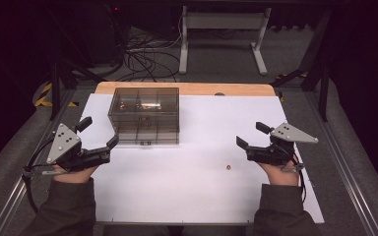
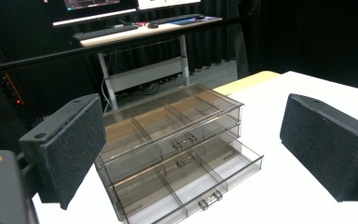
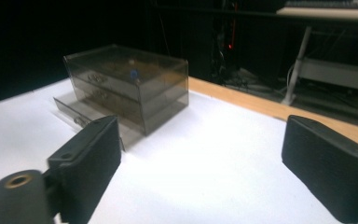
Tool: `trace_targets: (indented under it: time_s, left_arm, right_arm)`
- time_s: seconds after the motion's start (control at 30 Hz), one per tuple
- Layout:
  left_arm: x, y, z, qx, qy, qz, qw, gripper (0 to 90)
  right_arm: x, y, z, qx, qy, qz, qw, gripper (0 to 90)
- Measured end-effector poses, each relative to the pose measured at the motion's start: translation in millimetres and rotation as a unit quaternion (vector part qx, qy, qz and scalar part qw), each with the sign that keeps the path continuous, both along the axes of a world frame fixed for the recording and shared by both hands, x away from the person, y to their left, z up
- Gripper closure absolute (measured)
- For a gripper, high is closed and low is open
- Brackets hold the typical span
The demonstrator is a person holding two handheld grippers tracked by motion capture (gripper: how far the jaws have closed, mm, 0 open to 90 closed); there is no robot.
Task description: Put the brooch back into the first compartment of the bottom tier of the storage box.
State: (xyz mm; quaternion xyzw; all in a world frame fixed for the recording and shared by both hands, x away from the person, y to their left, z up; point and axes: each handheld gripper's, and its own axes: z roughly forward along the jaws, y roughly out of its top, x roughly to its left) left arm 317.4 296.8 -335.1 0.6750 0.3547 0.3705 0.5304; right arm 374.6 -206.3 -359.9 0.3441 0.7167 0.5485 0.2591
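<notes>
Two tools rest low over the white bench (image 1: 187,191) in the high view: the left tool (image 1: 98,132) sits just beside the front left corner of the clear drawer box (image 1: 144,115), jaws spread apart, and the right tool (image 1: 250,135) lies well apart from the box on the other side, jaws also spread. A small brown bead (image 1: 228,167) lies on the bench nearer the right tool.

From the left gripper view, the drawer box (image 2: 172,149) stands between the wide-open jaws, its bottom drawer (image 2: 191,184) pulled out.

From the right gripper view, the box (image 3: 126,86) sits far off to the left, a blue speck (image 3: 133,73) inside its top level, and the jaws stand apart, empty.
</notes>
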Motion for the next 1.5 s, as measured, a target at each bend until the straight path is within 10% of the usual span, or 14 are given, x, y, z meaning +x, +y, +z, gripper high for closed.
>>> trace_targets:
  time_s: [1.5]
  left_arm:
    - [0.2,-0.4,-0.3,-0.001,-0.001,-0.004,1.0,7.9]
  right_arm:
    - [13.6,2.3,-52.2,-0.076,0.12,0.034,0.9892,49.1]
